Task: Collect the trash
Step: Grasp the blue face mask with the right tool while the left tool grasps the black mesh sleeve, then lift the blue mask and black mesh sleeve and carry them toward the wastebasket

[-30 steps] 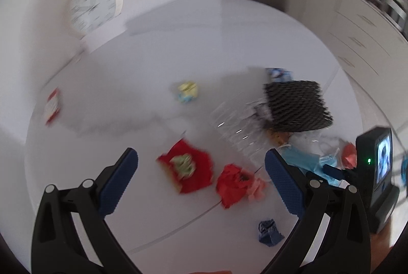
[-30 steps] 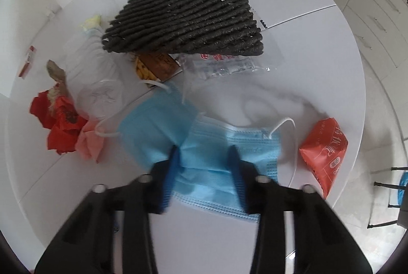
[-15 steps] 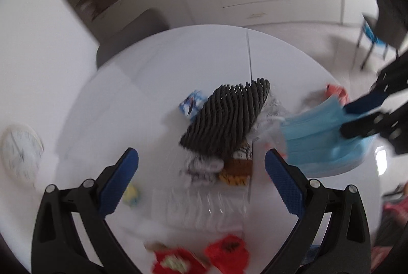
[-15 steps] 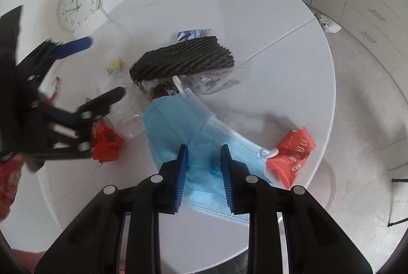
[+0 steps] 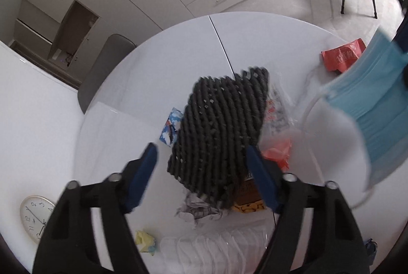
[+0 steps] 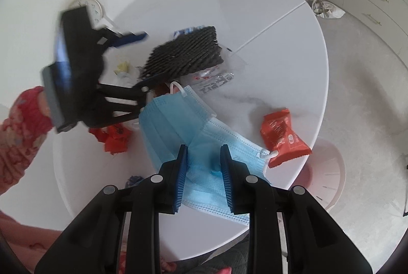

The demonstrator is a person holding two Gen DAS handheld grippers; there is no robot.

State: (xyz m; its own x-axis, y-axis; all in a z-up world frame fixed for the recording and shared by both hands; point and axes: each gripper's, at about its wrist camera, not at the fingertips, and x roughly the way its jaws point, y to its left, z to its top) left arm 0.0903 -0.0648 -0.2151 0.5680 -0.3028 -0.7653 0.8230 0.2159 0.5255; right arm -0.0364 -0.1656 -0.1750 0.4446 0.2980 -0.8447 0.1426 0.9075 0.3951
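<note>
Since a sec ago the left tongs (image 5: pixel 201 167) swung from the red scraps to hang open over the black woven mat (image 5: pixel 219 131), which lies straight ahead, long axis running away across the counter (image 5: pixel 158 65). Right tongs (image 6: pixel 204 154) are clamped on the blue mask (image 6: pixel 173 121), lifted clear (bin contents can't be seen). Red packet (image 6: pixel 283 136) sits near the counter's right edge, nearer the right hand.

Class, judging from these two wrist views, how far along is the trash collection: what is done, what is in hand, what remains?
Done: nothing visibly binned yet. In hand: the right gripper is shut on the blue face mask, lifted off the table. The left gripper is open over the black foam net. Left: the net, red packet, clear tray, yellow scrap.
</note>
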